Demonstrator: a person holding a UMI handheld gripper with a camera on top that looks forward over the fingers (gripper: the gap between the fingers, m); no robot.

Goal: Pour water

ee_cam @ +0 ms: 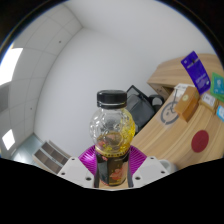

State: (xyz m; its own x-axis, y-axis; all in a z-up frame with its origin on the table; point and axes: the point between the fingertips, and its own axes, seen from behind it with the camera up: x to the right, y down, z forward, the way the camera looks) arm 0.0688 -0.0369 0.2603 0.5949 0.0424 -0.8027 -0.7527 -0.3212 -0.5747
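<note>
Ceiling [110,45] and white walls fill most of the gripper view, so the camera is tilted well upward. A wooden desk [185,135] with a blue box [197,72] on its edge sits off to the right, beyond the fingers.

Gripper [112,172] holds a clear bottle [112,135] with a black cap [111,98]. The bottle sits dead centre between the two fingers. The purple pads [89,155] show just beside its lower body on both sides with no visible gap, so the fingers read as closed onto it at roughly bottle width.

Key relation: the bottle's long axis runs straight away from the fingers along the camera's forward line, cap end farthest from the gripper, base nearest. Relative to the gripper it is upright in the grasp, not canted left or right.

Yellowish liquid shows in the lower part of the bottle; level is hard to read through the glare.

No receiving cup or glass is visible anywhere. The cap appears on.

Judgement: pour not started. Next move likely needs the cap off and a target brought ahead of the cap end, then a roll of the wrist about the forward axis. Risk: the rounded, ribbed bottle slipping in the pads during rotation.
</note>
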